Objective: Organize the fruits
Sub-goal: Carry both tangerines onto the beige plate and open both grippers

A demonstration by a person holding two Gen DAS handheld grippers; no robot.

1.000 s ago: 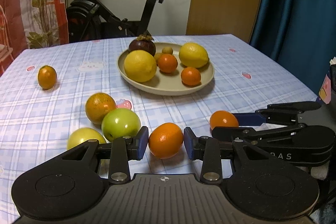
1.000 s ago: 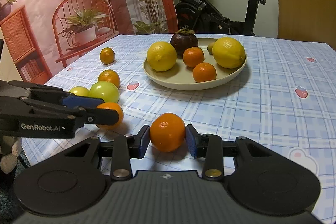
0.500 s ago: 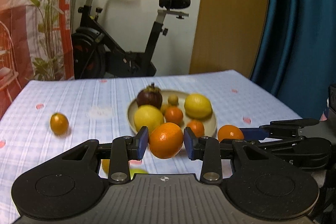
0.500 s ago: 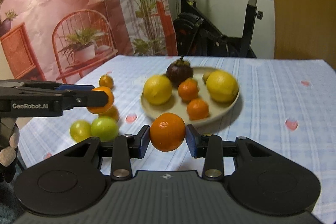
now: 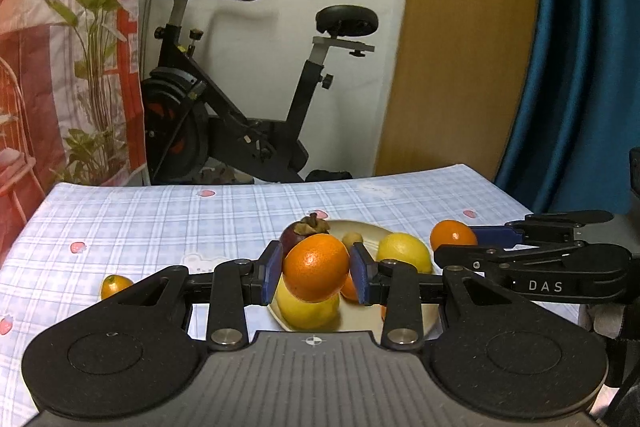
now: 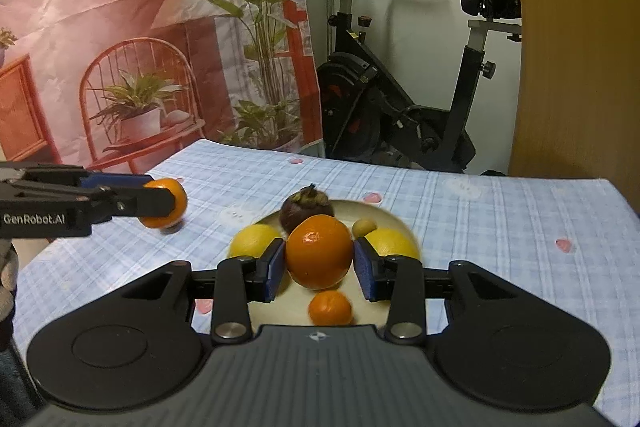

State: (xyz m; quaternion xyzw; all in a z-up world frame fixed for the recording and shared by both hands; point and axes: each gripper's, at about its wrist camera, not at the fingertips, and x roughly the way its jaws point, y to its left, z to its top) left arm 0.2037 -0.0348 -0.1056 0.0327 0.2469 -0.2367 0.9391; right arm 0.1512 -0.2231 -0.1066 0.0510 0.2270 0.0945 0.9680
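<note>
Far left on the checked cloth point(image 5: 168, 227) lies a small orange fruit point(image 5: 116, 286), alone and well apart from the plate. The left gripper point(image 5: 316, 269) is clamped on an orange point(image 5: 316, 267), its blue pads pressing both sides, the fruit clear of the table and seen in front of the plate's near-left part. The same gripper point(image 6: 170, 203) enters the right wrist view from the left edge, with its orange point(image 6: 166, 203) above the cloth, left of the plate. The beige plate point(image 6: 384, 217) sits mid-table and carries a dark mangosteen point(image 6: 306, 211) at the far side, a small brown-green fruit point(image 6: 364, 225) to its right, a lemon point(image 6: 254, 241) on the left, a second lemon point(image 6: 390, 243) on the right, and a small tangerine point(image 6: 330, 307) at the near side. The right gripper point(image 6: 320, 269) grips a second orange point(image 6: 319, 253) between its blue pads, raised above the plate's near half. In the left wrist view that gripper point(image 5: 460, 239) reaches in from the right edge, holding its orange point(image 5: 452, 235) beside the right lemon point(image 5: 404, 251). Beyond the table's far edge stands an exercise bike point(image 5: 240, 115).
</note>
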